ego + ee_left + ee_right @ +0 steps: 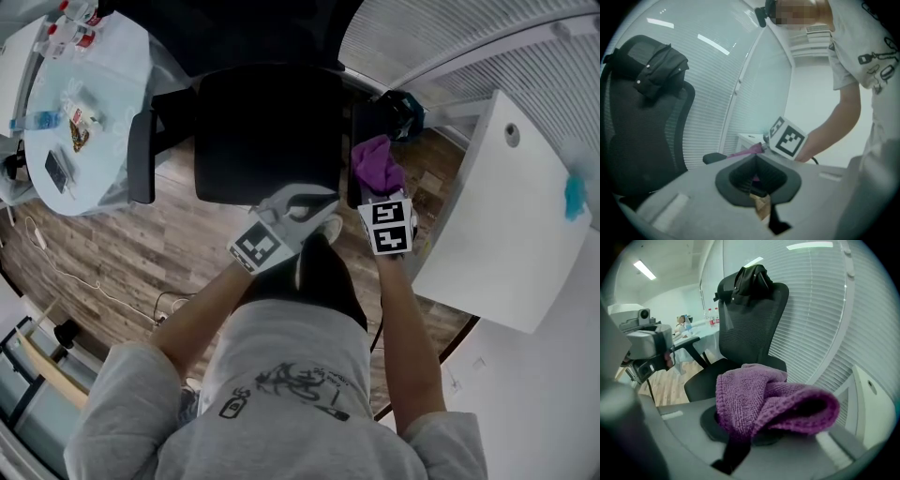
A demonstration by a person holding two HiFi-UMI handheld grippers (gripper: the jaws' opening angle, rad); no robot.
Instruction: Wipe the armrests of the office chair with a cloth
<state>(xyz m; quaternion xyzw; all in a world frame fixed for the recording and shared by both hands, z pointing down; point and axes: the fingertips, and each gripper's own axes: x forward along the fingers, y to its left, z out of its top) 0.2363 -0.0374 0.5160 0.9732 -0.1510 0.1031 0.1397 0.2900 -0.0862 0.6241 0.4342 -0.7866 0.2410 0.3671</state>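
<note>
The black office chair [267,131] stands in front of me, its left armrest [141,155] bare. A purple cloth [377,163] lies bunched over the right armrest, held by my right gripper [383,190]. In the right gripper view the cloth [764,399] fills the shut jaws of my right gripper [745,427], with the chair back [750,324] behind. My left gripper [314,200] hovers over the seat's front edge, shut and holding nothing. In the left gripper view the left gripper [757,180] points at the right armrest [715,158] and the cloth [747,151].
A round table [117,112] with bottles and small items stands left of the chair. A white cabinet [506,216] is close on the right. Window blinds [450,28] run behind. A dark jacket [750,277] hangs over the chair's headrest. A cable [84,281] trails on the wood floor.
</note>
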